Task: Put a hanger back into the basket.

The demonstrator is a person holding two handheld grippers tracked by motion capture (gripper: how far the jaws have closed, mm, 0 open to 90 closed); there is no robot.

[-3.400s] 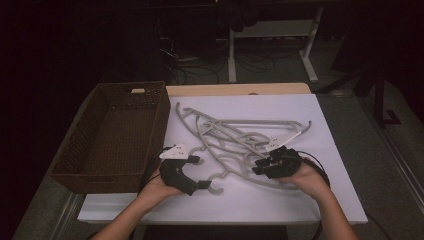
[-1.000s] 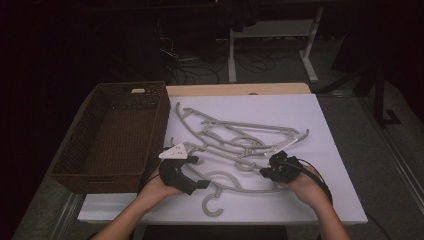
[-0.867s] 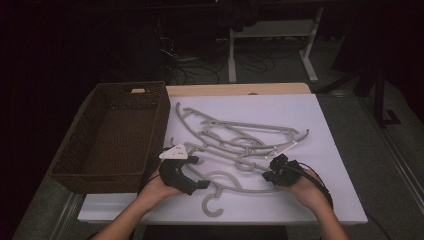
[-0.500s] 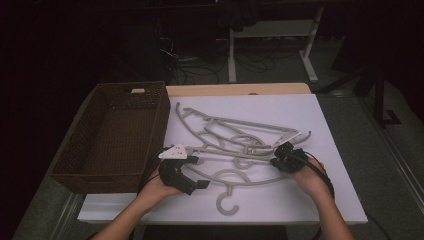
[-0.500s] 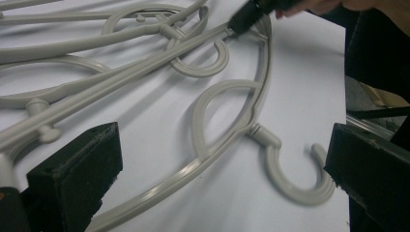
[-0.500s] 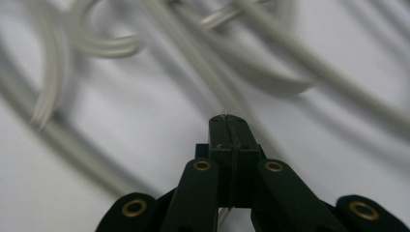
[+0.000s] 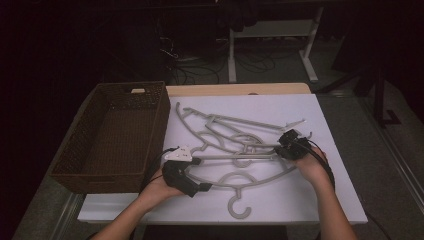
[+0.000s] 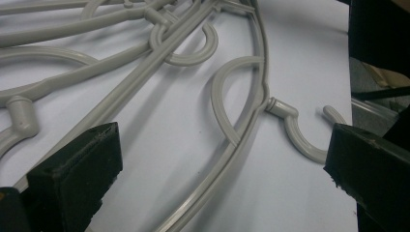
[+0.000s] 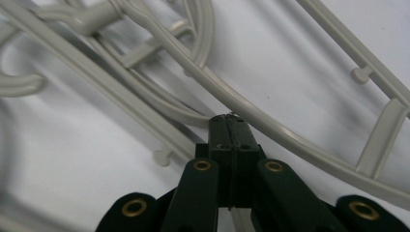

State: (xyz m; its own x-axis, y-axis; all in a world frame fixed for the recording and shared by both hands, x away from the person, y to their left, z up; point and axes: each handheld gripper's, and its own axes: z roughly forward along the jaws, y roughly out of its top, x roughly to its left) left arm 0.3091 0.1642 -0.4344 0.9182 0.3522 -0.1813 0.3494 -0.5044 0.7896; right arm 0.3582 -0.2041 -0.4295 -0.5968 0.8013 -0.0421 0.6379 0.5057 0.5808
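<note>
Lying on the white table top (image 7: 320, 200), the grey plastic hangers (image 7: 225, 132) form a loose tangled heap to the right of the brown wicker basket (image 7: 112, 132), which looks empty. One hanger (image 7: 240, 187) is nearest the person, with its hook (image 7: 239, 209) pointing to the table's front edge.

The right gripper (image 7: 287, 147) is at the right end of this near hanger. In the right gripper view its jaws are pressed together with no gap, and their tips (image 9: 227, 126) meet just where two thin bars join — I judge it is clamped on a thin edge of the hanger, but the part between the jaws is hidden. The left gripper (image 7: 197, 175) stands at the left end with its jaws wide apart; in the left gripper view the hanger's curved rim (image 8: 227, 164) passes between them and nothing is pinched.

As a judgement: such hangers are light and stiff, with some spring, and the smooth plastic may slip in hard jaws. The hooks and small pegs catch easily in the neighbours, so one hanger can drag others with it. A good place to take hold seems the straight bar or the shoulder near its end — not the round hook, which would turn in the grip.
</note>
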